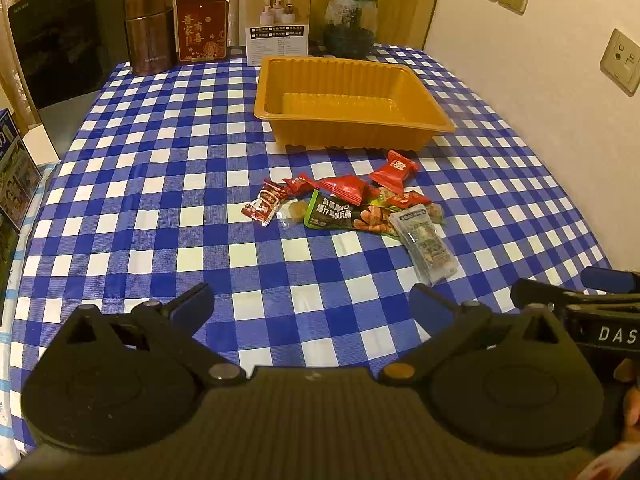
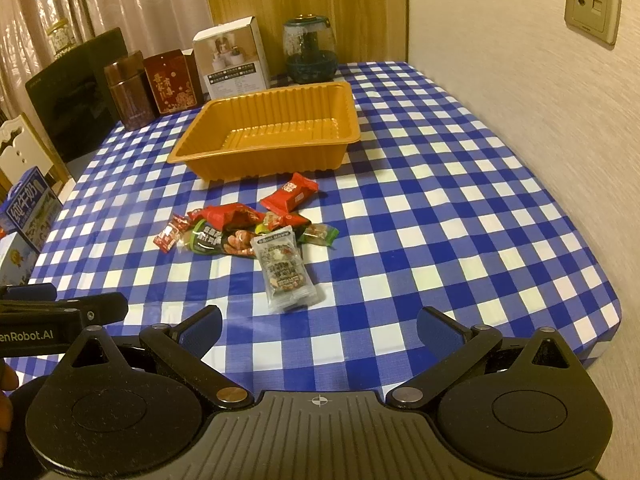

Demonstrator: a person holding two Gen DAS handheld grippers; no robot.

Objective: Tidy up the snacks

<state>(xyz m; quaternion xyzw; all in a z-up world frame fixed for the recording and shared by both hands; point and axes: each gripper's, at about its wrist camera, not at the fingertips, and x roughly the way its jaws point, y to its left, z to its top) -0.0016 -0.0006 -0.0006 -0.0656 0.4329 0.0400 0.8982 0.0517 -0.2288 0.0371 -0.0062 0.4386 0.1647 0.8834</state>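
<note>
An empty orange plastic tray stands on the blue-and-white checked tablecloth. In front of it lies a pile of wrapped snacks: a red packet, a green-and-black sausage packet, a clear grey packet nearest me, and small red candies. My left gripper is open and empty, short of the pile. My right gripper is open and empty, just short of the clear grey packet; it also shows at the right edge of the left wrist view.
At the table's back stand a brown tin, a red box, a white box and a glass jar. A black panel leans at the back left. A wall with sockets runs along the right. Milk cartons stand left.
</note>
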